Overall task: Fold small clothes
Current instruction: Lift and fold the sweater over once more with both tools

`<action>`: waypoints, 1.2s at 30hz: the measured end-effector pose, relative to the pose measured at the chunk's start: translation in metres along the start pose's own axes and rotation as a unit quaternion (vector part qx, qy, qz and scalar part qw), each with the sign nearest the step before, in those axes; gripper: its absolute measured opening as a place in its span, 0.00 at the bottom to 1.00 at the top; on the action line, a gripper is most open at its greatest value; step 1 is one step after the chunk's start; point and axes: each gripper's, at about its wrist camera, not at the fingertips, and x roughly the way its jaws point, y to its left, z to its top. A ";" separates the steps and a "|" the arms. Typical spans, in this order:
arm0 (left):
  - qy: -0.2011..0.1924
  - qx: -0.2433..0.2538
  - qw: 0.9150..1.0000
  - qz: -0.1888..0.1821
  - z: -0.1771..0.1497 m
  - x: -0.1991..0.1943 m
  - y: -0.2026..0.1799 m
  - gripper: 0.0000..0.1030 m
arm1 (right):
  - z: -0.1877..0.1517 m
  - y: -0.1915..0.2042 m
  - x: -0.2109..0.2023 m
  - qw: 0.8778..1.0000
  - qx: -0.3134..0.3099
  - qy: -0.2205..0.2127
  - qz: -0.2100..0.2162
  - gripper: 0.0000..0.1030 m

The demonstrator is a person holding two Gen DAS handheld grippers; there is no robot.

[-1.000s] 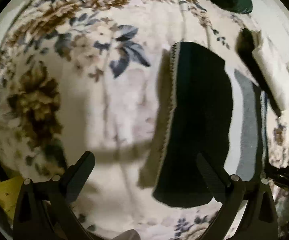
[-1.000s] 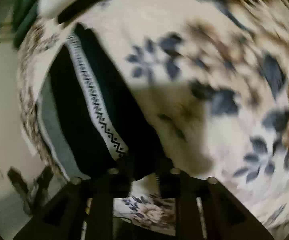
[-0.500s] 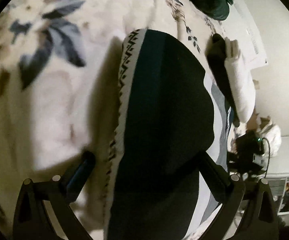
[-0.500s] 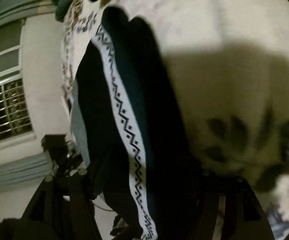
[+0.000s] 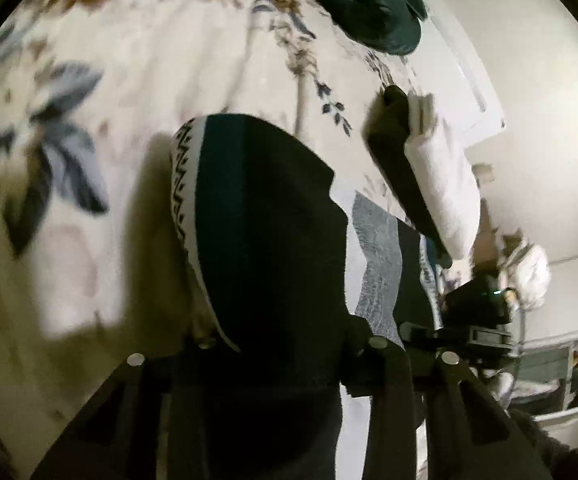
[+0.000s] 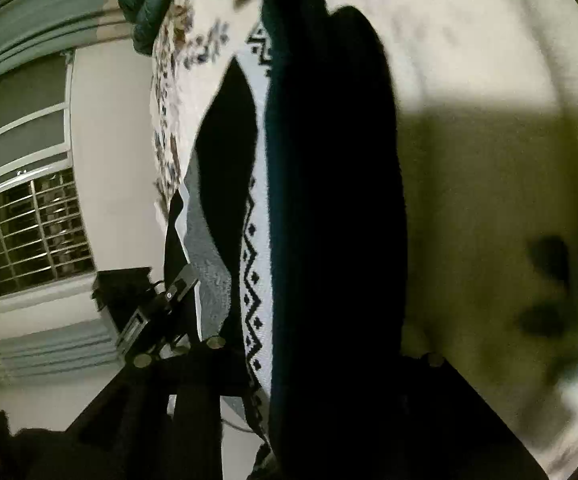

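The dark knit garment (image 5: 265, 248) with its zigzag band lay on the floral bedspread (image 5: 149, 60), its near end now between both tongs. The left tongs (image 5: 273, 344) and right tongs (image 6: 321, 356) had just narrowed from wider onto that edge, apparently pinching it, both angled downward, ready to lift a fold.

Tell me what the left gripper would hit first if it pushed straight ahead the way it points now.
The left gripper, whose jaws have just been closing, already has the dark teal knit garment with a white zigzag-patterned band between them. Going straight on, it would press that cloth into the floral bedspread beneath, probably at once.
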 end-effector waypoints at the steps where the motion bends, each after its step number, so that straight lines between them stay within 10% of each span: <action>1: 0.003 0.006 1.000 0.005 0.004 -0.004 -0.007 0.29 | -0.005 0.002 -0.007 1.000 0.006 -0.009 -0.004 0.23; 14: 0.041 0.139 0.989 -0.003 0.097 -0.026 -0.129 0.28 | -0.025 0.075 -0.146 0.987 0.048 -0.153 -0.022 0.22; 27: 0.040 0.219 0.974 -0.032 0.232 0.086 -0.278 0.30 | 0.119 0.084 -0.312 0.965 0.041 -0.257 -0.033 0.22; 36: 0.063 0.248 0.966 0.033 0.248 0.173 -0.288 0.34 | 0.193 0.047 -0.302 0.965 0.063 -0.244 -0.071 0.22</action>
